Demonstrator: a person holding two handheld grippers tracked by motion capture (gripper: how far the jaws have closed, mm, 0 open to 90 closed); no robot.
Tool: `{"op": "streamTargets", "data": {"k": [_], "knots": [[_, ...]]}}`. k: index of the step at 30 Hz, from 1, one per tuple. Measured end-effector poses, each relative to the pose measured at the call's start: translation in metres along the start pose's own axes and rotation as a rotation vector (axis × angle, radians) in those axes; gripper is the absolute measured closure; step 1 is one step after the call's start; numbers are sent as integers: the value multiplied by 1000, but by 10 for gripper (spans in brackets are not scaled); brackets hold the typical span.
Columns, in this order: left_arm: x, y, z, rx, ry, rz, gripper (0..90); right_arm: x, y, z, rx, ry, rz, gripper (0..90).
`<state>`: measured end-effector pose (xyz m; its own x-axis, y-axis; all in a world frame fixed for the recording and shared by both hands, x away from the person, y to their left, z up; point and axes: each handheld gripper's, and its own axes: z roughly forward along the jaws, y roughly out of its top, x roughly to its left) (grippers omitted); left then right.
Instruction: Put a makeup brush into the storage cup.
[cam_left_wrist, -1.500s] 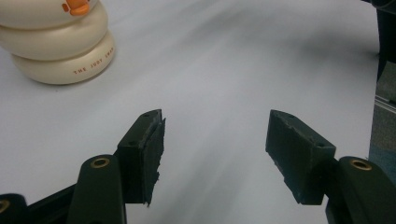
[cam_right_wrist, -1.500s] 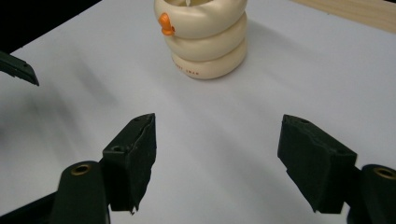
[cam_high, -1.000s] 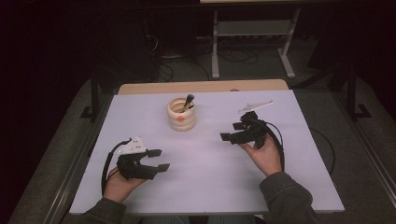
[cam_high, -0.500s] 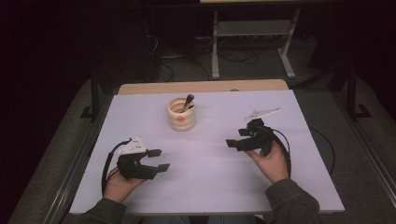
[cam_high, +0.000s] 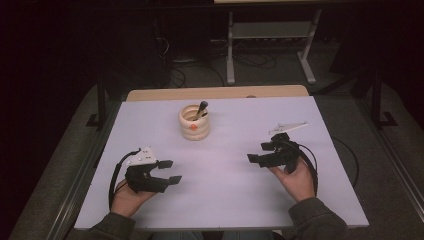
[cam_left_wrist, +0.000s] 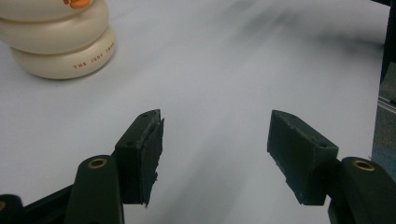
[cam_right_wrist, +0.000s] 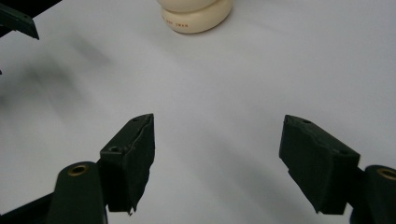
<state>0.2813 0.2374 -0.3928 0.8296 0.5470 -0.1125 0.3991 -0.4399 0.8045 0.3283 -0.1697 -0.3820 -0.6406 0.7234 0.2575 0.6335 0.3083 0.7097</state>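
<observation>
Cup (cam_left_wrist: 56, 39) top cut off by frame (both tool views).

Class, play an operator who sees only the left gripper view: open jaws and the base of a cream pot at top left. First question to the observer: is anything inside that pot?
Observer: Yes. In the high view a dark-tipped brush leans in the cream pot.
Operator: Where is the other gripper?
Observer: The right gripper sits on the table's right side, jaws open, holding nothing.
Operator: Is anything else lying near it?
Observer: A small white object lies just beyond it; I cannot tell what it is.
</observation>
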Motion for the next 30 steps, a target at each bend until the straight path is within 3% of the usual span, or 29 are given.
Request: {"op": "streamTargets", "data": {"k": [21,30], "knots": [[0,-2,2,14,2,1,338,-11,-31,-13,-23,-8,47,257],[0,-5,2,12,4,-17,330,-11,-40,-19,-36,-4,57,257]]}}
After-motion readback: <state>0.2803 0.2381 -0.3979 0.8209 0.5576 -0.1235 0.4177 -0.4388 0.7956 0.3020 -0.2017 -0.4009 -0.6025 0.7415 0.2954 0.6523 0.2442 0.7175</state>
